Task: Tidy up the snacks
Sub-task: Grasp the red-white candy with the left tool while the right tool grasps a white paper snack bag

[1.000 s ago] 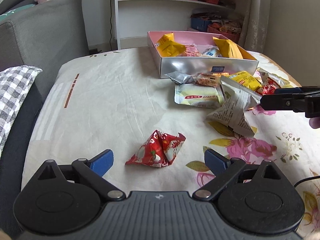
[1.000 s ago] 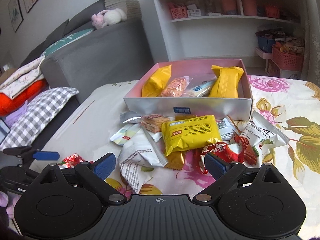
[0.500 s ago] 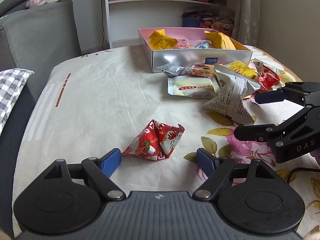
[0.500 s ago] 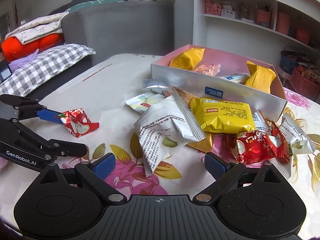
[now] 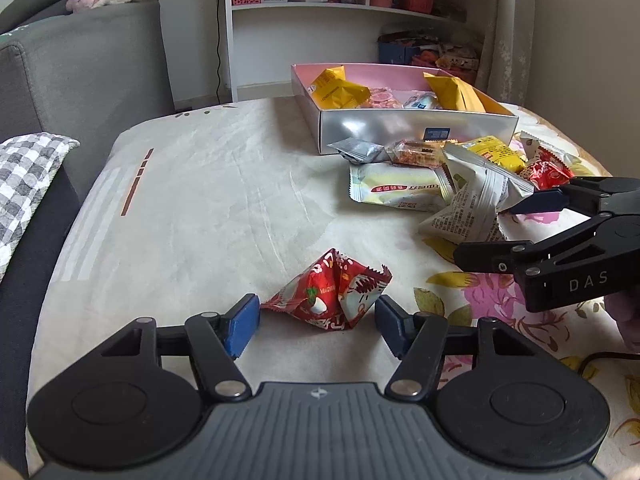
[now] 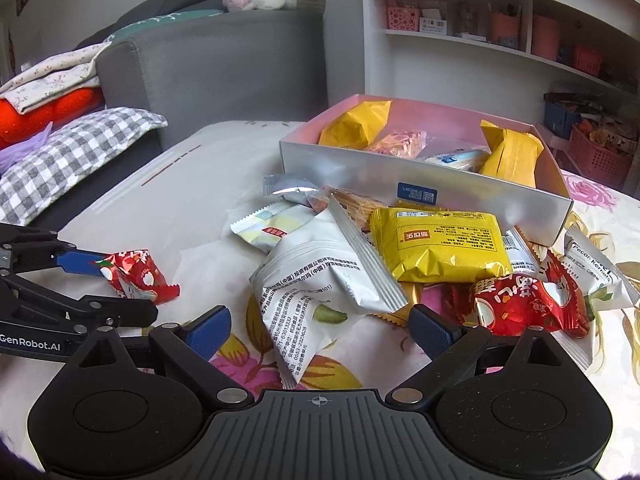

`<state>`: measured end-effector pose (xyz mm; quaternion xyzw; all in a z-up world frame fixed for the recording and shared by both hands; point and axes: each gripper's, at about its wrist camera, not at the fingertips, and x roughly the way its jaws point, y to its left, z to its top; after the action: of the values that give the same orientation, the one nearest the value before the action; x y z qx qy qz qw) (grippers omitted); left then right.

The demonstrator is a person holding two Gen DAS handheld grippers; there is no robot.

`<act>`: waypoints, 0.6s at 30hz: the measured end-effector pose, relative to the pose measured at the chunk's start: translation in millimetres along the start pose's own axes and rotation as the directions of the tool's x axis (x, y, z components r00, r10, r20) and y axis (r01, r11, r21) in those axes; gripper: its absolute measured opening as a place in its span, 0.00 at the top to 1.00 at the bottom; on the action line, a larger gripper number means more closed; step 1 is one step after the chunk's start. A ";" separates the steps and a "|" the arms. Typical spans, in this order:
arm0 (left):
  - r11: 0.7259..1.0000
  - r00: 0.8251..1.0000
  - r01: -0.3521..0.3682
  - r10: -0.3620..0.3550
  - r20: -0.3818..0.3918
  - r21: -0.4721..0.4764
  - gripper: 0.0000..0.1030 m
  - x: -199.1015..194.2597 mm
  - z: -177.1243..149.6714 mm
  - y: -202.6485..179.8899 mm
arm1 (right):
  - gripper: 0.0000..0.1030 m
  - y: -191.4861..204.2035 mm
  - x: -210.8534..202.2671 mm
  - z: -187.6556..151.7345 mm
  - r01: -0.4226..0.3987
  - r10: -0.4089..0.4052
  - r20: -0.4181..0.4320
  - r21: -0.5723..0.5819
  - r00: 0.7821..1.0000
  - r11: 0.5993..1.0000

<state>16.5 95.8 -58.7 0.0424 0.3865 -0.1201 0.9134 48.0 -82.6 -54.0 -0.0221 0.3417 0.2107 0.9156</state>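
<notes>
A crumpled red snack packet (image 5: pixel 334 294) lies on the cloth between the open fingers of my left gripper (image 5: pixel 316 320); it also shows in the right wrist view (image 6: pixel 138 276). My right gripper (image 6: pixel 320 330) is open, its fingers on either side of the lower end of a white snack bag (image 6: pixel 316 284), also seen in the left wrist view (image 5: pixel 468 208). A pink-lined silver box (image 5: pixel 416 128) holds yellow packets and other snacks. Loose snacks lie in front of it, among them a yellow packet (image 6: pixel 440 246) and a second red packet (image 6: pixel 528 304).
A grey sofa (image 5: pixel 80 72) with a checked cushion (image 5: pixel 24 184) stands to the left. A white shelf unit (image 5: pixel 340 20) stands behind the table. The table's floral cloth (image 5: pixel 192 208) runs to the left edge.
My left gripper has moved forward, so the red packet now sits between its fingers. My right gripper has come down and closer around the white bag.
</notes>
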 end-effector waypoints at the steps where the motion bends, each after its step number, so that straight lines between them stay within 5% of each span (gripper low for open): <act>1: 1.000 1.000 -0.001 0.001 0.002 -0.001 0.38 0.2 0.1 -0.3 | 0.06 0.8 0.4 0.2 -0.001 0.001 0.000 -0.003 1.000 1.000; 4: 1.000 1.000 -0.001 0.001 0.002 -0.003 0.31 3.2 0.7 -1.6 | 0.06 2.6 0.9 1.0 0.000 0.000 0.002 -0.008 1.000 1.000; 11: 1.000 1.000 -0.016 0.016 0.010 -0.012 0.34 5.1 3.0 -4.0 | 0.08 2.8 0.5 2.7 0.008 -0.008 0.012 -0.001 1.000 1.000; 18: 1.000 1.000 -0.023 0.023 0.013 -0.014 0.61 3.3 5.6 -4.0 | 0.22 2.2 1.1 5.4 0.016 -0.016 0.013 0.006 1.000 1.000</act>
<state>21.6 90.4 -57.1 0.0400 0.3810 -0.1072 0.9175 51.3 -79.1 -50.3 -0.0208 0.3361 0.2028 0.9195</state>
